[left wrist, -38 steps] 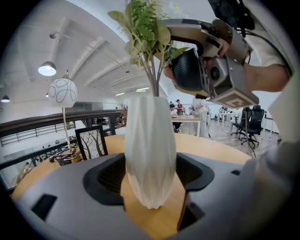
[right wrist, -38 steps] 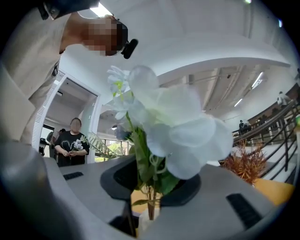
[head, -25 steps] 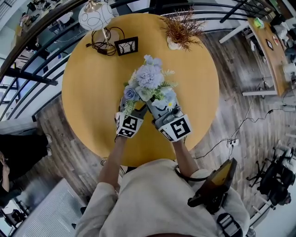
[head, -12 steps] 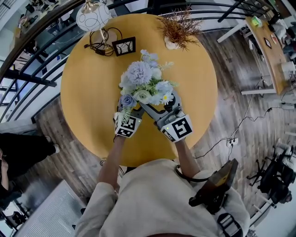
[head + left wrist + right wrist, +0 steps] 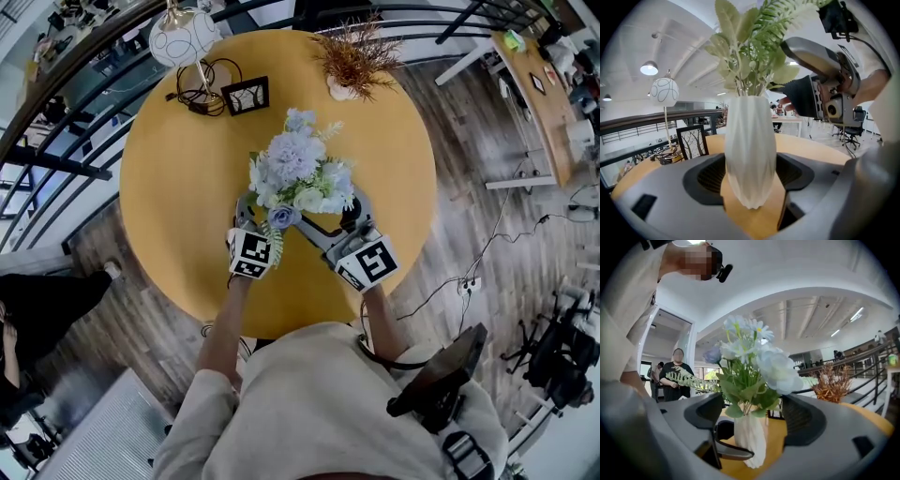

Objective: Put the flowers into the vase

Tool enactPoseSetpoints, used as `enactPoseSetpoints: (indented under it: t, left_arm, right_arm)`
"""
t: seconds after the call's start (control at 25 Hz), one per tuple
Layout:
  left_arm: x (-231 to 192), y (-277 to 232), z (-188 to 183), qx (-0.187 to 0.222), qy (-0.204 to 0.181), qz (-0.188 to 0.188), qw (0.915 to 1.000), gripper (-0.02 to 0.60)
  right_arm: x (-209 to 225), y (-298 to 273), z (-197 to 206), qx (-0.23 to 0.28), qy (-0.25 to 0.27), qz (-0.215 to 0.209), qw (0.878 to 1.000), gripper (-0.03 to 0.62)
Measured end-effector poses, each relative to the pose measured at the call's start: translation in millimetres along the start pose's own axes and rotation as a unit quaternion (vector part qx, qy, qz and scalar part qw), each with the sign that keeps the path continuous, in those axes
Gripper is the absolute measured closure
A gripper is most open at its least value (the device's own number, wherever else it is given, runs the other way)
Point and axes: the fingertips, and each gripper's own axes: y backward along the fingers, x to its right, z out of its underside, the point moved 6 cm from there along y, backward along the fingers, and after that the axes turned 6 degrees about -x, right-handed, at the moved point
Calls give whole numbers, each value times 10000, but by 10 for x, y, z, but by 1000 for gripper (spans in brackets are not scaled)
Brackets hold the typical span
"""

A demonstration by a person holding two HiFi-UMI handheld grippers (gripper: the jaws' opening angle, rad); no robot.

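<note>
While your left gripper (image 5: 262, 214) clamps the white faceted vase (image 5: 750, 154), with a pad pressed to each side of its body, your right gripper (image 5: 333, 220) stands with its jaws spread wide. They have just been opening. From the right gripper view the vase shows between them with a gap on either side. The bunch of pale blue and white flowers with green leaves (image 5: 298, 173) sits in the vase's mouth, and the vase is upright. It stands near the middle of the round yellow wooden worktop (image 5: 178, 178), a little toward your side, with your grippers flanking it. Well apart, along the far edge, are a white globe lamp (image 5: 183, 37), a coil of black cable (image 5: 202, 84), a black-framed picture (image 5: 245, 95) and a dried brown plant (image 5: 354, 58).
</note>
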Motion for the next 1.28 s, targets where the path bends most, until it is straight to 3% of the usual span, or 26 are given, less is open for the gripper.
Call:
enactPoseSetpoints:
  t: [0.24, 0.68, 0.88, 0.92, 1.0, 1.04, 1.08, 1.28]
  left_arm:
    - [-4, 5, -19, 21, -2, 5, 10000, 238]
    - [27, 23, 86, -88, -113, 22, 9999, 237]
    - [40, 275, 291, -249, 167, -158, 9994, 238]
    - [51, 352, 334, -254, 223, -174, 9993, 253]
    - [79, 508, 378, -217, 310, -164, 9992, 383]
    - [94, 578, 387, -194, 347, -164, 9991, 511]
    - [110, 636, 390, -179, 388, -157, 9990, 575]
    - [225, 809, 328, -86, 576, -263, 9980, 575]
  right_arm:
    - [91, 136, 325, -510, -280, 89, 9983, 197]
    - [143, 170, 422, -574, -422, 249, 9972, 198]
    - [132, 187, 505, -780, -397, 271, 9958, 198]
    - [126, 189, 521, -820, -391, 264, 9955, 199]
    - [113, 193, 531, -818, -405, 228, 9956, 199]
    - [109, 200, 528, -790, -427, 211, 9957, 200]
    - [107, 208, 525, -766, -453, 193, 9958, 200]
    - [89, 248, 549, -753, -474, -2, 9960, 200]
